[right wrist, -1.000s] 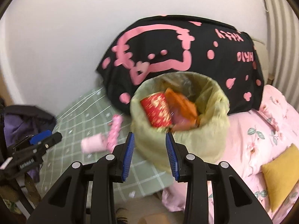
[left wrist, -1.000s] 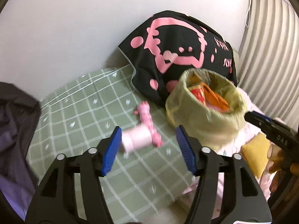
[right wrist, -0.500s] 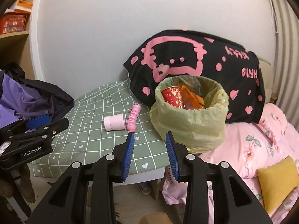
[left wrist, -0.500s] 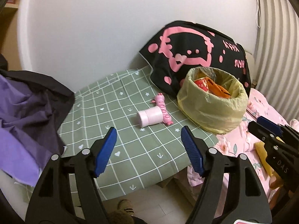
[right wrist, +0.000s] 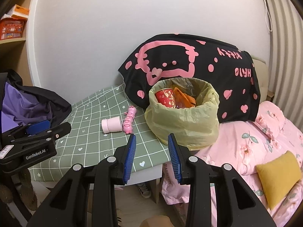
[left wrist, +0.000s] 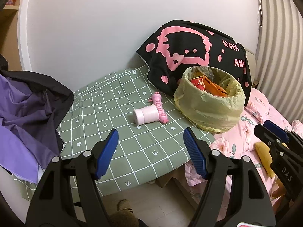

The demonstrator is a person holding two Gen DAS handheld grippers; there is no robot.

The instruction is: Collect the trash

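Jaws: left gripper wide, just opened further, empty; right gripper part open, empty | cup on its side on tabletop, ahead of left jaws, axis crosswise, touching toy | bag to its right | left gripper nearer.

A home bedroom: floral pink bedding, yellow cushion, cartoon-print black pillow, heaped clothes.

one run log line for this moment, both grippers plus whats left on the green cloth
left gripper: open, empty | right gripper: open, empty | trash bag: upright, holds trash | pink cup: lying on green cloth
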